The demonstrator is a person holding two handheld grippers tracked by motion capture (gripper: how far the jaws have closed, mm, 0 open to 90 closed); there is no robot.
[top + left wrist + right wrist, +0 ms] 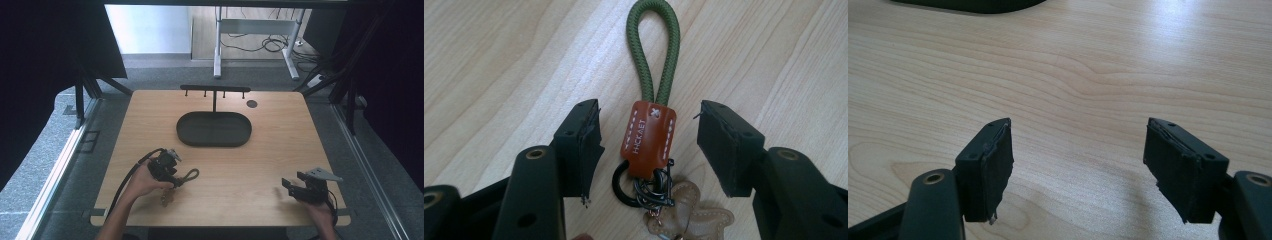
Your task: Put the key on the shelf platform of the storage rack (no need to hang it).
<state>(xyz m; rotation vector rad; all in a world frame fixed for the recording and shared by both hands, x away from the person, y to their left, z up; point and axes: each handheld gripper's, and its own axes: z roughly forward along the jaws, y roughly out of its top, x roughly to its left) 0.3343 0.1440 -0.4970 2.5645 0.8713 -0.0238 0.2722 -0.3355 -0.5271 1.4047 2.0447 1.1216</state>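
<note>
Two sets of jaws stand open: my left gripper (649, 145) straddles the brown-tabbed keychain (647, 137) at frame centre, apparently pre-grasp and needing only closure, while my right gripper (1078, 165) waits over bare table (1098, 65).

High view overhead, claw views close — all share table (280, 150)

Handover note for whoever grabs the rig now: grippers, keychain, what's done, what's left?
Left gripper: open, jaws either side of the keychain's brown leather tab, not gripping.
Right gripper: open, nothing between its jaws, over bare table.
Keychain: flat on the table, green loop pointing away from the left gripper.
Hook stand with black tray: nothing hanging.
Done: nothing visible. Left: probably grasp, hang.
</note>
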